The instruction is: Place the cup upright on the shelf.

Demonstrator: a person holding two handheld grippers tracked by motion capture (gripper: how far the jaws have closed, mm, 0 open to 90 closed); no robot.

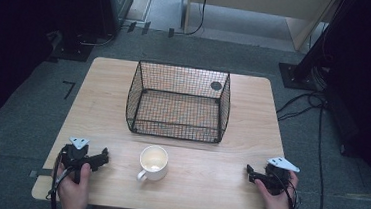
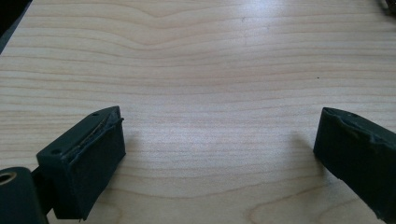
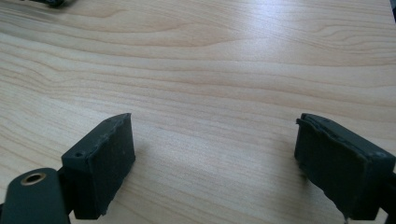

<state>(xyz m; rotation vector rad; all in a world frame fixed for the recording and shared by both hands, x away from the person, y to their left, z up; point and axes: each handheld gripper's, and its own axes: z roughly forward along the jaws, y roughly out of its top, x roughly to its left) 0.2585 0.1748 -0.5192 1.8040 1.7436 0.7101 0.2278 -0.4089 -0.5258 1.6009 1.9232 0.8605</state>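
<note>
High view gives me a white mug (image 1: 153, 162) between my left gripper (image 1: 100, 158) and right gripper (image 1: 251, 174); a wire basket (image 1: 178, 102) stands behind it. Both grippers' jaws gape wide over bare table (image 2: 196, 70); neither holds anything.

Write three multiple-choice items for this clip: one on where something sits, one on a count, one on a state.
1. Where is the white ceramic mug relative to the black wire-mesh basket?
A. Inside it
B. In front of it, nearer the person
C. Behind it

2. How many mugs stand on the light wooden table?
A. One
B. Two
C. Three

3. What state are the left gripper and right gripper in?
A. Both shut on the mug
B. One open, one shut
C. Both open, holding nothing

Key: 1 B, the mug stands on bare table between basket and person. 2 A, a single mug. 3 C, each gripper view shows jaws wide apart over bare wood.
</note>
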